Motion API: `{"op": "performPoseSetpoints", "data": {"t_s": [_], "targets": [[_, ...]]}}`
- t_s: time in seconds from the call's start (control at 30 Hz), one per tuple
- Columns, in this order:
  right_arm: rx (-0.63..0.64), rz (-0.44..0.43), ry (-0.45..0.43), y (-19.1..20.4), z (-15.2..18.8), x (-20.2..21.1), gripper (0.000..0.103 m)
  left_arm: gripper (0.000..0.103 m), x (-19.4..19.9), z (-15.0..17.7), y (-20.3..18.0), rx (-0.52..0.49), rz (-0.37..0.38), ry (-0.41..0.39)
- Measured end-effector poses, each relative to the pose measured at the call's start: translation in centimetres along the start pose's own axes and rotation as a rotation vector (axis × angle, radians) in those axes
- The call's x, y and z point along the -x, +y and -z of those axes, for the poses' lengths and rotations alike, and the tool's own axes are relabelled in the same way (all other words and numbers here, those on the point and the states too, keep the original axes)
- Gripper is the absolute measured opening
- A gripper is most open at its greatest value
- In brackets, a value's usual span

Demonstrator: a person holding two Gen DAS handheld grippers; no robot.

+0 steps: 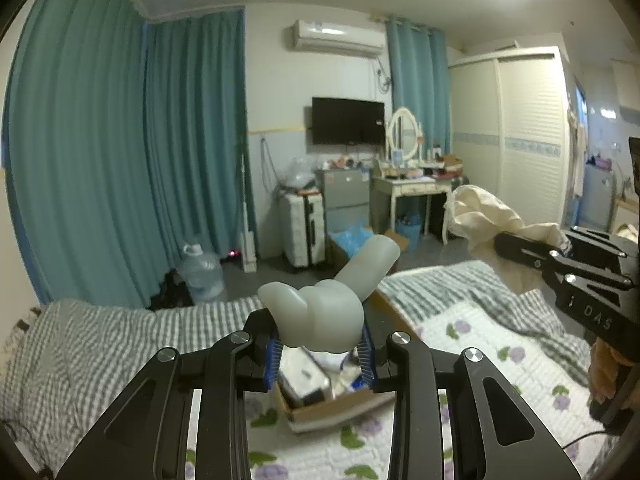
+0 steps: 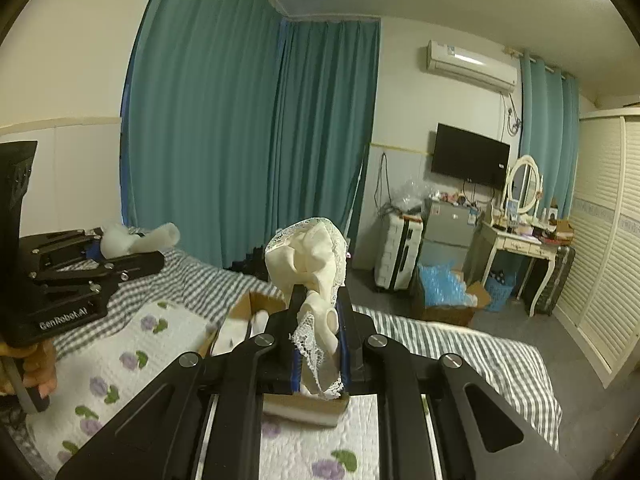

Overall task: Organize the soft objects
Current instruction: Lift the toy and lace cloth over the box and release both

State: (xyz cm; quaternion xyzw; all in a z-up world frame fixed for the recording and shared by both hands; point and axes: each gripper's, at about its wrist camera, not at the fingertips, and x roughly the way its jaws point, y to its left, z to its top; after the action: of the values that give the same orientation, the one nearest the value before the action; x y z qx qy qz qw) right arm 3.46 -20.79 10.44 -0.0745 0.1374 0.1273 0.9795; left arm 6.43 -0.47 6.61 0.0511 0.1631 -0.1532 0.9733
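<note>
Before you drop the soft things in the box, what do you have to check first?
1. Left gripper has a firm hold on the grey squishy toy: ok, pinched between both blue pads.
2. Right gripper has the cream lace cloth: ok, clamped, top bunched up above the fingers.
3. Cardboard box is open on the bed: ok, it sits on the flowered quilt below the left gripper.
4. Room left in the box: cannot tell, things already lie inside.
5. The two grippers are apart: ok, each shows at the other view's edge.
6. Cloth hanging clear of the box rim: cannot tell.
</note>
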Motion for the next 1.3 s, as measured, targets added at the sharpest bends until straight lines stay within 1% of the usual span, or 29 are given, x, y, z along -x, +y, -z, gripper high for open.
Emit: {"op": "performPoseSetpoints", "data": {"t_s": [0.13, 0.2, 0.33, 0.4, 0.5, 0.6, 0.7, 0.8, 0.93, 1.0, 1.1, 1.23, 1.3], "targets": [[-0.012, -0.006, 0.0, -0.1, -1.0, -2.1, 0.013, 0.031, -1.9, -0.8, 0.2, 0.013, 0.003, -0.013], [-0.016, -0.005, 0.009, -0.1, -1.2, -3.4, 0.013, 0.031, -3.6, -1.3, 0.3, 0.01, 0.004, -0.015], [-0.007, 0.003, 0.043, -0.5, -0.6, -6.8, 0.013, 0.031, -6.7, -1.6, 0.7, 0.016, 0.001, 0.002], [-0.015, -0.005, 0.072, -0.8, -0.1, -8.4, 0.013, 0.032, -8.9, -1.5, 1.1, 0.026, 0.0, 0.027], [-0.021, -0.007, 0.126, -1.0, 0.9, -11.0, 0.014, 0.032, -11.9, -0.7, 1.7, 0.033, -0.033, 0.07], [-0.007, -0.003, 0.175, -1.0, 2.1, -13.4, 0.014, 0.032, -15.4, 0.5, 2.4, 0.054, -0.044, 0.141], [-0.005, -0.005, 0.225, -0.9, 3.8, -15.6, 0.014, 0.032, -17.8, 1.6, 2.7, 0.068, -0.051, 0.199], [0.009, -0.015, 0.275, -0.5, 5.6, -17.8, 0.014, 0.032, -19.6, 2.7, 2.4, 0.054, -0.071, 0.233], [0.014, -0.031, 0.344, -0.1, 7.9, -20.2, 0.014, 0.033, -21.1, 3.9, 1.6, 0.031, -0.057, 0.276], [0.013, -0.042, 0.379, 0.3, 8.9, -21.2, 0.014, 0.034, -22.3, 4.3, 1.2, 0.027, -0.039, 0.313], [0.013, -0.048, 0.423, 0.6, 10.0, -22.0, 0.014, 0.036, -23.6, 5.2, 1.0, 0.02, -0.036, 0.378], [0.023, -0.042, 0.441, 0.8, 11.0, -22.4, 0.015, 0.037, -24.7, 6.4, 1.1, 0.026, -0.048, 0.439], [0.019, -0.041, 0.446, 0.9, 11.2, -22.4, 0.016, 0.039, -24.9, 6.6, 1.2, 0.006, -0.087, 0.451]]}}
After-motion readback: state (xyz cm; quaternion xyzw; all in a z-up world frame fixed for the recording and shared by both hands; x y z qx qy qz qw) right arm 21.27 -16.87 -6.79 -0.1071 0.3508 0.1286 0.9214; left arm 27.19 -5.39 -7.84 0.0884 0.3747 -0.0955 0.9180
